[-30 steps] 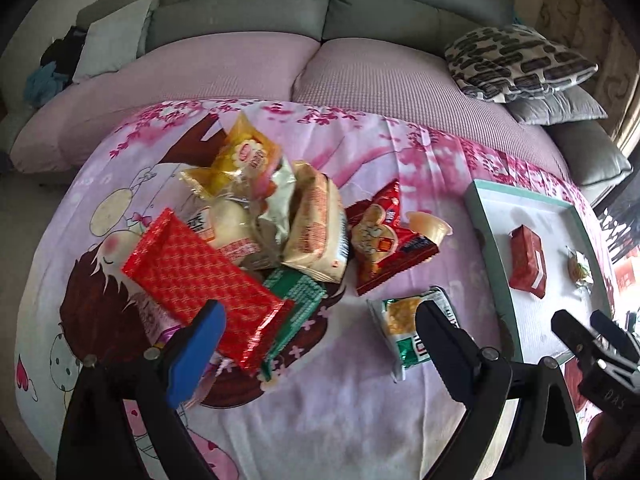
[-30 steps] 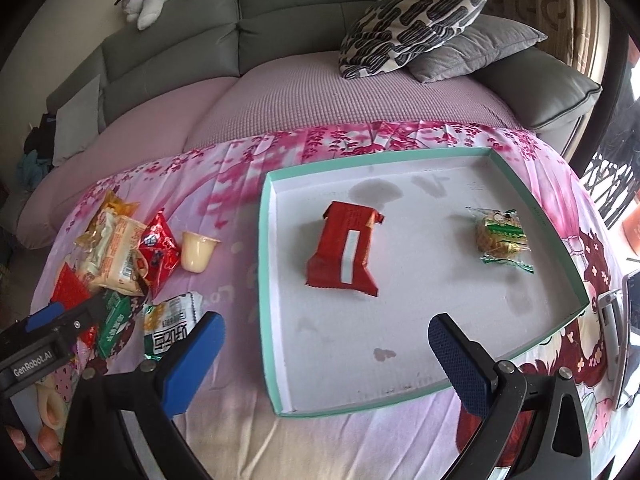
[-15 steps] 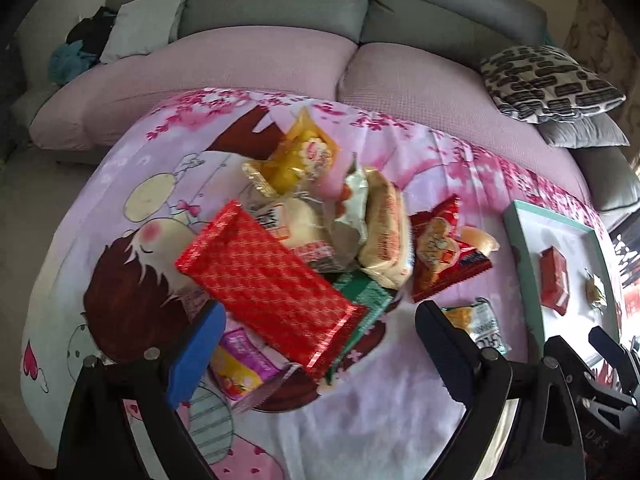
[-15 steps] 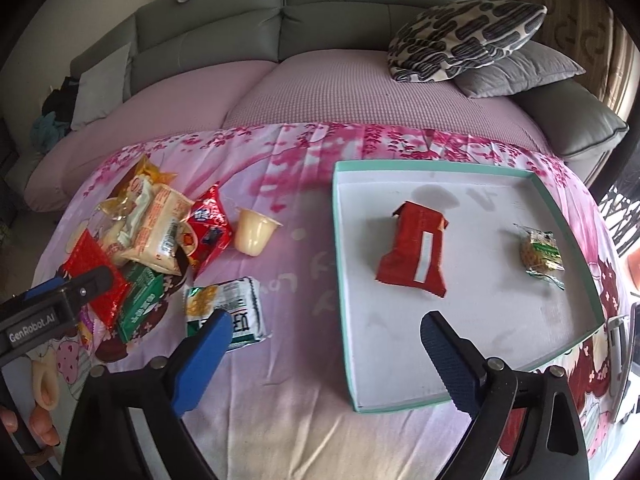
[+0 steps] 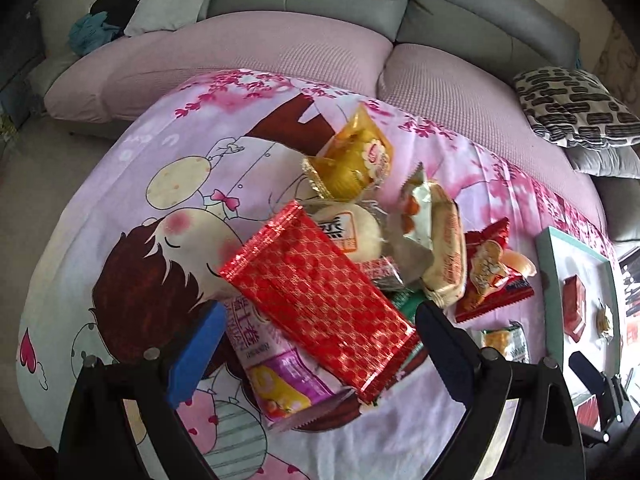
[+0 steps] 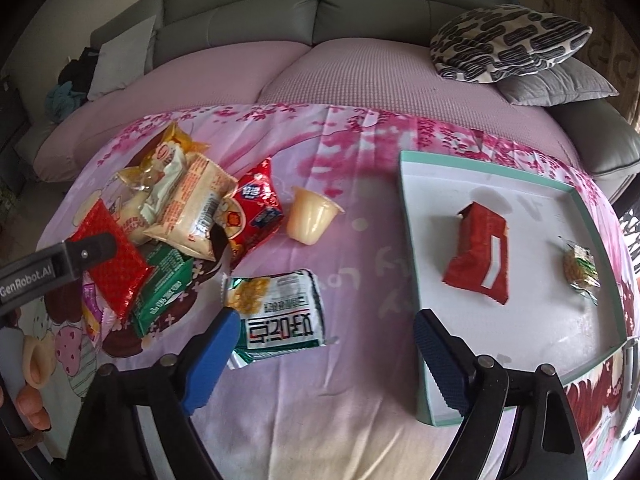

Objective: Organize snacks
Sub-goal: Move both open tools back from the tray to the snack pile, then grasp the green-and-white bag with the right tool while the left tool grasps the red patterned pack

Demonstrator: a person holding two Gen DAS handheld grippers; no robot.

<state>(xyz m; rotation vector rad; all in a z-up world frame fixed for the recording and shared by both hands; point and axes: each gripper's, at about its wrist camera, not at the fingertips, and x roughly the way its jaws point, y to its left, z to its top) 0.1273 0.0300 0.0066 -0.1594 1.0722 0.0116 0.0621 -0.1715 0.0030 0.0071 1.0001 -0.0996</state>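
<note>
A pile of snack packets lies on a pink cartoon cloth. In the left wrist view my left gripper [image 5: 320,340] is open, its jaws either side of the near end of a long shiny red packet [image 5: 320,292] that lies on a purple packet [image 5: 276,368]. In the right wrist view my right gripper [image 6: 328,344] is open and empty, just over a white and green packet [image 6: 276,316], left of the teal-rimmed white tray [image 6: 412,264]. The tray holds a red packet [image 6: 480,256] and a small clear packet [image 6: 580,272].
A jelly cup [image 6: 312,216], a small red bag [image 6: 252,208], a beige bread packet [image 6: 192,208] and a yellow packet [image 5: 356,156] lie in or by the pile. A grey sofa with patterned cushions [image 6: 508,40] stands behind the cloth.
Both grippers have shifted left. The left one has closed in on the long red packet. The right one has left the tray and now hangs over the white and green packet.
</note>
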